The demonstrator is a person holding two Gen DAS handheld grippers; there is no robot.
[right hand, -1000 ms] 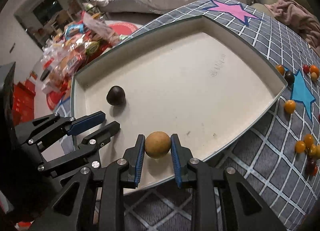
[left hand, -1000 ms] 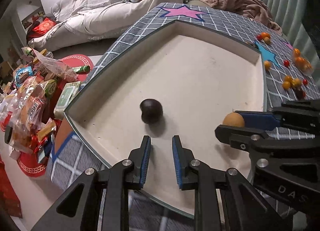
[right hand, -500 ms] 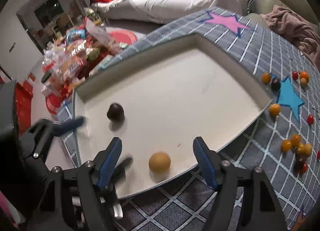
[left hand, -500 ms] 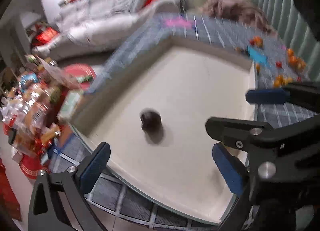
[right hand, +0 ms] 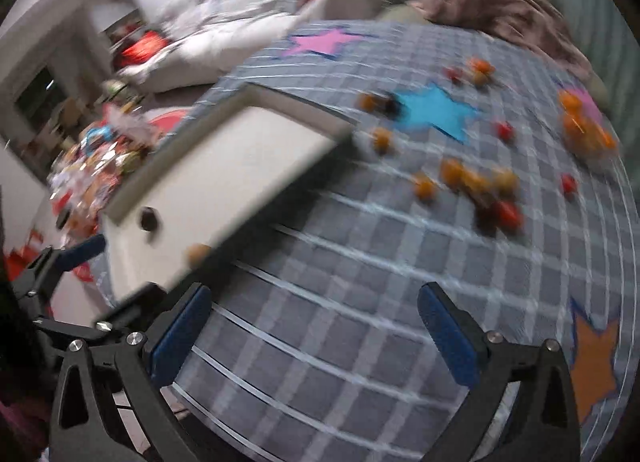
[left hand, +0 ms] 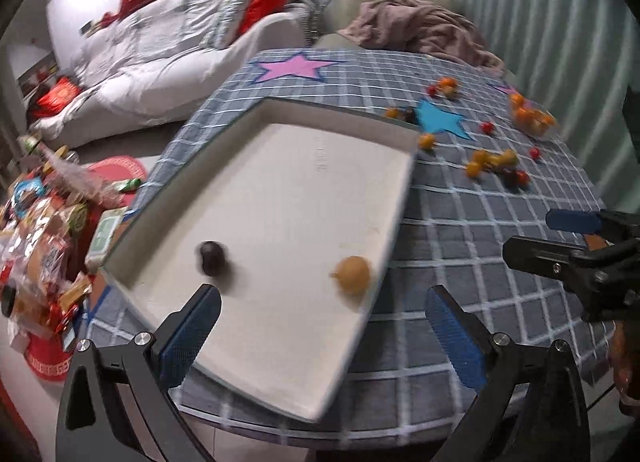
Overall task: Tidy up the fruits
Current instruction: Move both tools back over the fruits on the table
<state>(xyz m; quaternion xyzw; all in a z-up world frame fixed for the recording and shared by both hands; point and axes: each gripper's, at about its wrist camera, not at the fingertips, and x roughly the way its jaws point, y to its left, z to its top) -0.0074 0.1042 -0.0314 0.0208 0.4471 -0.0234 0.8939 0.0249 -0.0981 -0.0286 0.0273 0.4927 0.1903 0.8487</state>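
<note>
Left gripper [left hand: 320,326] spread wide, empty, hovering over near edge of shallow cream rectangular tray [left hand: 304,198]. Just ahead of its left finger, dark round fruit [left hand: 212,258]; ahead toward its right finger, tan round fruit [left hand: 353,275] by tray's rim. Right gripper [right hand: 316,326] likewise wide, empty, above grey checked tablecloth [right hand: 360,282]. Farther off, small orange and red fruits [right hand: 472,182], smeared by blur, individual kinds unclear.

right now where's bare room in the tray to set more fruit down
Most of the tray is bare: everything beyond the dark fruit and the tan fruit, up to the far rim. The cloth past the blue star is crowded with small fruits.
</note>
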